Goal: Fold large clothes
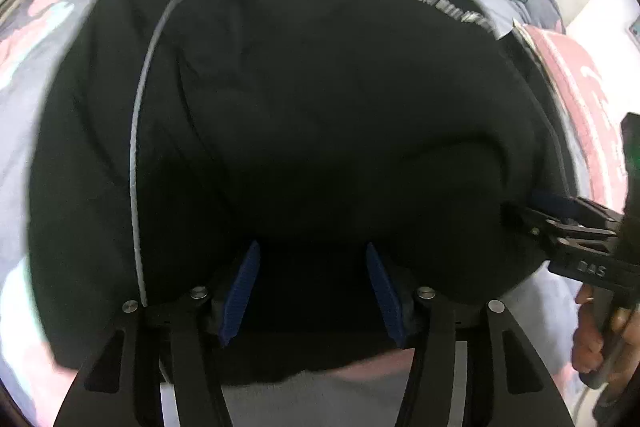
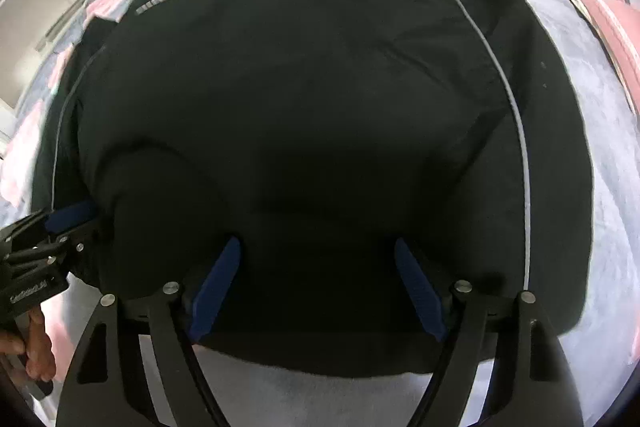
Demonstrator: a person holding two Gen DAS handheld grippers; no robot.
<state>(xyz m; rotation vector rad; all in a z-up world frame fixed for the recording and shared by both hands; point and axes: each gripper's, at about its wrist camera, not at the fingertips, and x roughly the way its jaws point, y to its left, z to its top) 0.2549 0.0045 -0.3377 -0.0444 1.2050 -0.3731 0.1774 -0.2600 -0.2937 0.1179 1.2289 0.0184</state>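
Large black soft-fabric garment with grey piping [image 1: 280, 131] lies spread on the floral bedcover [image 1: 36, 39]. Left gripper [image 1: 312, 287] and right gripper [image 2: 316, 287] hover agape over its near hem. Limp, light; likely best pinched at hem corners.

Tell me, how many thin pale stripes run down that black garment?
2 visible: one stripe on the right side of the black garment, one stripe along its left edge. Folds may hide others.
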